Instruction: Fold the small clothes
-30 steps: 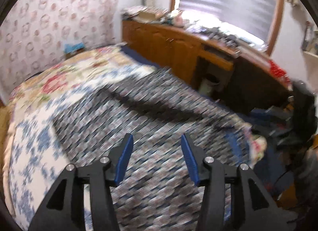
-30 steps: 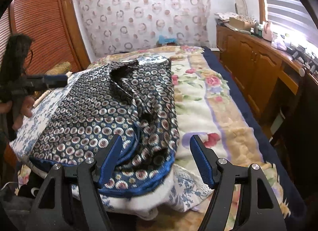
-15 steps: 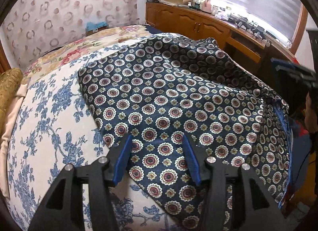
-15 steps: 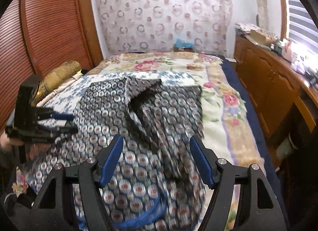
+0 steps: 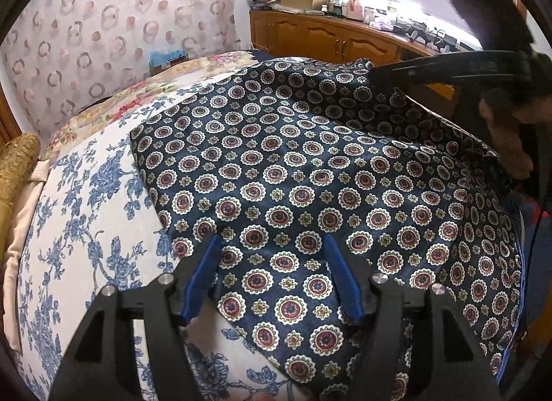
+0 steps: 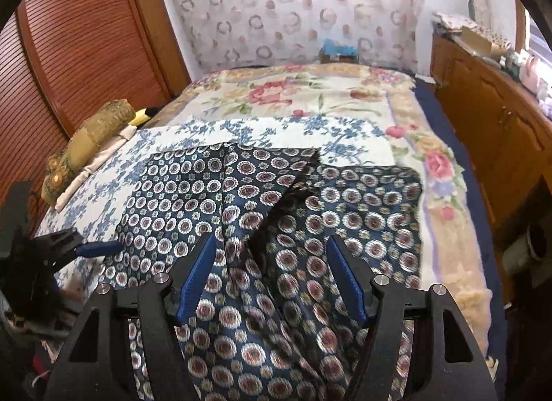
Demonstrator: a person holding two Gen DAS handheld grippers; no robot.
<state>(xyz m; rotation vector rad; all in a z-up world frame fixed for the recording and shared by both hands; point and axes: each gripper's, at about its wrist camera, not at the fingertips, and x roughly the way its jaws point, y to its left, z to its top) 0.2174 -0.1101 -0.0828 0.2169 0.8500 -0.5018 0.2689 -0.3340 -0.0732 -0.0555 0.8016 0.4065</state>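
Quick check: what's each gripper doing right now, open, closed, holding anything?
Left gripper: open, jaws just widened, over the patterned cloth, gripping nothing.
Right gripper: open, empty, above the cloth.

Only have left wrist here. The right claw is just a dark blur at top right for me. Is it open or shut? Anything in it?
Observer: The right claw is open. The patterned cloth lies below it, and nothing is pinched between the pads.
Operator: Is the cloth flat on that side?
Observer: No. A dark raised fold runs through its middle, from the far edge toward the claw.
Operator: What's under its right edge?
Observer: That edge lies past the blue-and-white sheet, on the floral blanket.
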